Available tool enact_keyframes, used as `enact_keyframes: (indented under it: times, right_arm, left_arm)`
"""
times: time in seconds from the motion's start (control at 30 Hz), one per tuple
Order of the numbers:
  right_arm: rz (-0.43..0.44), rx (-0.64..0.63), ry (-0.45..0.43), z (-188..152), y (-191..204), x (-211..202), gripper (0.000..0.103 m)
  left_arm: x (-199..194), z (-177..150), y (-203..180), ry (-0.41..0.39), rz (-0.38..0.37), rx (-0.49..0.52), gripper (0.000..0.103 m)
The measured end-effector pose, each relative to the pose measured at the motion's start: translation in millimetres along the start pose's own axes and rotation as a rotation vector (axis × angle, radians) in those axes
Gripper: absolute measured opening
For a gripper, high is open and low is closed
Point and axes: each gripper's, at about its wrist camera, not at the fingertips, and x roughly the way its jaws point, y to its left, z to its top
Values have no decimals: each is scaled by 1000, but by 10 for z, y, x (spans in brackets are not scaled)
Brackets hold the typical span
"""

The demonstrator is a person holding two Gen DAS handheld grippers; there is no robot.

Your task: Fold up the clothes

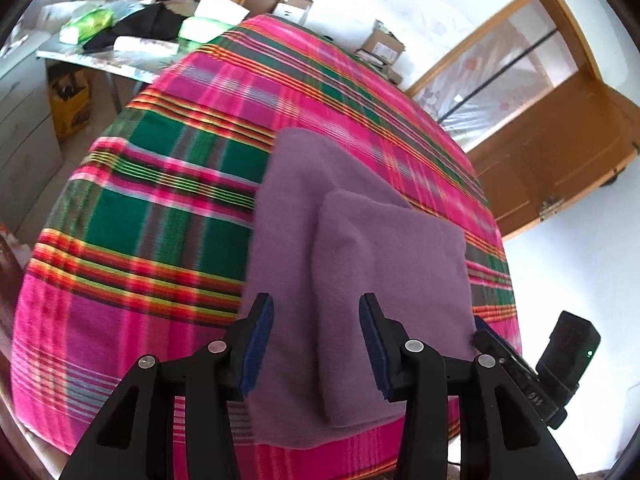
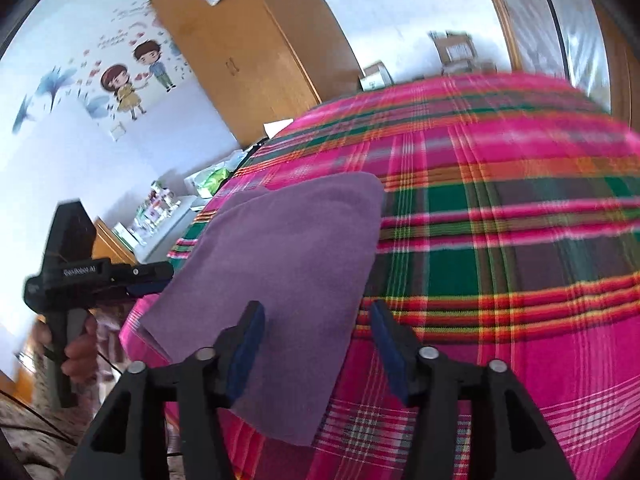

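The purple cloth lies folded on the plaid bedspread, near the bed's front edge, with a smaller folded layer stacked on top toward the right. The left gripper hovers over its near end, fingers spread, nothing pinched between the blue pads. The right gripper likewise has its fingers spread apart over the cloth's near right edge, gripping nothing.

The likely trouble: the top layer sits loose, so a pinch that catches only one layer would drag the fold open. The near end also lies close to the bed edge, and a pull toward the person could slide the bundle off. The grippers are just beside each other and could knock together if both close in on the same end.

The left wrist view shows the stepped top layer clearly, plus a cluttered table behind and the tip of the other gripper at lower right. The right wrist view hides that step but shows the hand holding the left gripper, a wardrobe and wall stickers.
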Motion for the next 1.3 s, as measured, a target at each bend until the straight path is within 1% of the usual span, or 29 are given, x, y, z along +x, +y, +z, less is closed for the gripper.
enact_keyframes:
  times: [0.03, 0.07, 0.2, 0.3, 0.33, 0.63, 0.8, 0.9, 1.03, 1.3]
  right_arm:
    - [14, 17, 8, 18, -34, 7, 61]
    - [30, 35, 19, 37, -71, 19, 63]
    - [94, 92, 59, 115, -173, 117, 64]
    - [135, 113, 92, 152, -225, 207, 66]
    - [143, 117, 102, 161, -239, 235, 66]
    - [229, 142, 176, 261, -326, 398, 67]
    - [267, 146, 203, 315, -344, 464, 67]
    - [285, 143, 216, 345, -342, 506, 67]
    - [289, 136, 232, 366, -318, 552, 67]
    - [300, 131, 248, 368, -323, 567, 67]
  left_arm:
    - [3, 21, 50, 4, -7, -17, 57]
    - [12, 40, 110, 12, -24, -40, 60]
    - [82, 101, 305, 53, -109, -117, 61]
    - [161, 145, 369, 86, -162, -139, 63]
    - [179, 161, 382, 94, -176, -139, 64]
    - [274, 271, 426, 158, -283, -96, 67]
    - [333, 316, 478, 182, -365, -106, 69]
    - [378, 344, 430, 205, -386, -80, 69]
    - [448, 378, 331, 233, -404, -31, 70]
    - [601, 488, 210, 278, -414, -8, 70]
